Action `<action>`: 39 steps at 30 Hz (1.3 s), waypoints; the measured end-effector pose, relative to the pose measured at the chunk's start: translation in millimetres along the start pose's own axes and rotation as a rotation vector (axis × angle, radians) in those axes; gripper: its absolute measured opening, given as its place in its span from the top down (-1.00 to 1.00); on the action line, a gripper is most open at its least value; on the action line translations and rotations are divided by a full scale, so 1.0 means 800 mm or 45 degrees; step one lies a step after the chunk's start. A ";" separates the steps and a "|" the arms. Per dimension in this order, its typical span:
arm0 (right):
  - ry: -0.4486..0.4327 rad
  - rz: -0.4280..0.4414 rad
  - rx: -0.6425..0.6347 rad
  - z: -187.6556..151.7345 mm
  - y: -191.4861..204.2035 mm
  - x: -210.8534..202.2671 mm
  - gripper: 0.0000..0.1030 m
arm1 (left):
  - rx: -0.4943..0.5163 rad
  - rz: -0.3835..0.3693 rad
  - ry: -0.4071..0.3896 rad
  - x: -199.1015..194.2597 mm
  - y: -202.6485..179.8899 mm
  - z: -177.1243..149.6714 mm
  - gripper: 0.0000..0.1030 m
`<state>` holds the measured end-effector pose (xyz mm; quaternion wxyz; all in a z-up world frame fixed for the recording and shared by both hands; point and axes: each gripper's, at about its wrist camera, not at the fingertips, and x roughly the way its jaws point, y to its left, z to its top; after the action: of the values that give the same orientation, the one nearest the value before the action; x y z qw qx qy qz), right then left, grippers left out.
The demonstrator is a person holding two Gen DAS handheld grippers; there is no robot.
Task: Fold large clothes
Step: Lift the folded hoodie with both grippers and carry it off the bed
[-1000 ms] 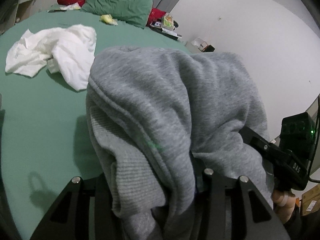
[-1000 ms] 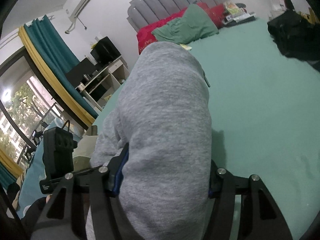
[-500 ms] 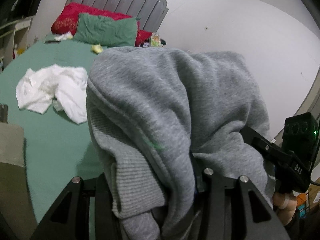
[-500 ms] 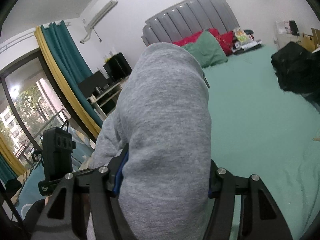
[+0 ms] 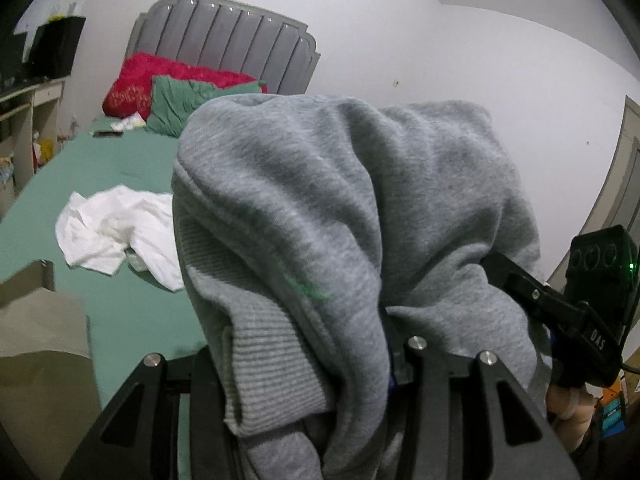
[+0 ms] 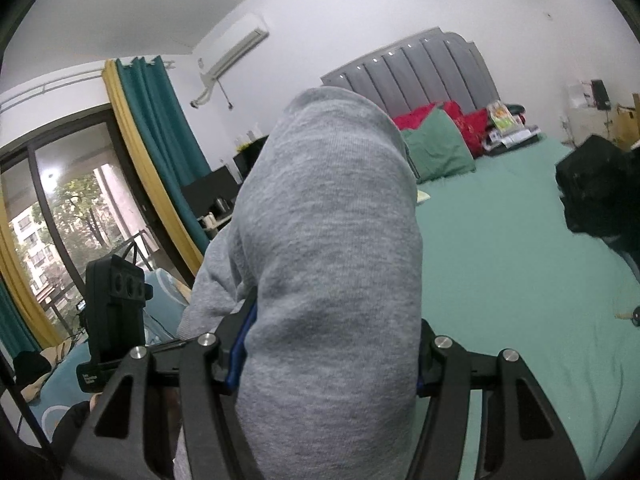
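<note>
A grey sweatshirt [image 5: 340,208] hangs bunched over my left gripper [image 5: 304,364], which is shut on it; a ribbed hem shows at the lower left of the bundle. The same grey sweatshirt [image 6: 332,248] drapes thickly over my right gripper [image 6: 328,364], which is shut on it. The cloth hides both sets of fingertips. The right gripper's body [image 5: 592,304] shows at the right edge of the left wrist view, and the left gripper's body [image 6: 114,312] at the left of the right wrist view. Both are held above the green bed [image 6: 500,272].
A crumpled white garment [image 5: 116,232] lies on the green bed sheet [image 5: 112,312]. Red and green pillows [image 5: 180,96] lean on the grey headboard [image 5: 232,52]. A black bundle [image 6: 600,192] lies at the right. A window with teal curtains [image 6: 160,128] is left.
Both grippers have lifted and tilted up with the sweatshirt; the bed has sunk lower in both views and more wall and headboard show.
</note>
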<state>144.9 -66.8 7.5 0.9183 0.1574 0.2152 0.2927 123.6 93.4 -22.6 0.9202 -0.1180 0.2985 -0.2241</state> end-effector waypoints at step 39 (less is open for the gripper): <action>0.492 0.409 0.122 -0.181 0.260 0.409 -0.19 | -0.385 0.516 0.133 -0.173 0.401 -0.057 -0.01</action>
<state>217.5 317.1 -129.6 0.7933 0.1741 0.3723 0.4491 105.8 435.8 -102.4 0.9015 -0.1804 0.3934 0.0063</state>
